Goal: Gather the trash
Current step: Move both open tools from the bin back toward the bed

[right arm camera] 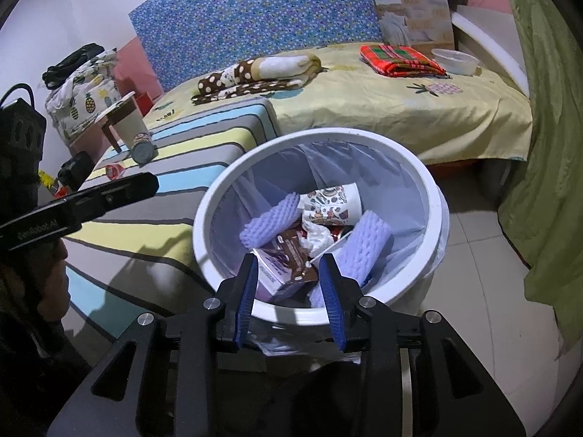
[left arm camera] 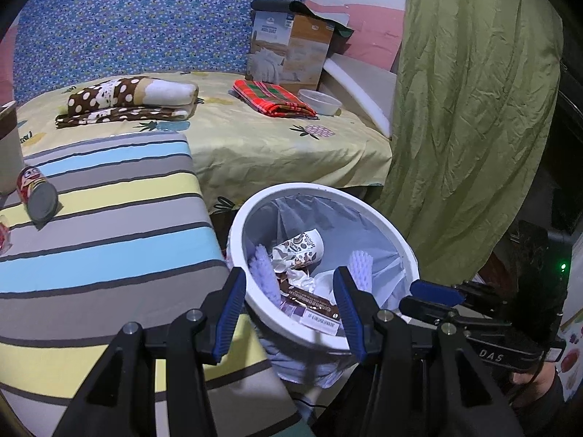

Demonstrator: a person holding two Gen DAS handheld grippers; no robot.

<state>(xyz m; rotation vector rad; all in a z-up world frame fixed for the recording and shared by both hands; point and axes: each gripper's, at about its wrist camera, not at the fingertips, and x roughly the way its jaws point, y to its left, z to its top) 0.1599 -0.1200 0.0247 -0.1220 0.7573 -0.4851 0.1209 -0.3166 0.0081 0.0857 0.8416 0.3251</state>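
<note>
Left wrist view: the left tongs (left arm camera: pixel 288 313) hang spread wide and empty over the near rim of the white bin (left arm camera: pixel 382 215), which stands on the floor beside the striped mattress (left arm camera: pixel 109 218). Inside lie a patterned paper cup (left arm camera: pixel 300 249), purple foam nets and wrappers. A red can (left arm camera: pixel 36 195) lies on the mattress.

Right wrist view: the right tongs (right arm camera: pixel 289 296) are parted, empty, above the bin's (right arm camera: pixel 233 182) near rim, over a brown carton (right arm camera: pixel 288 260). The red can (right arm camera: pixel 142 147) rests beside a tall cup (right arm camera: pixel 127 118)
</note>
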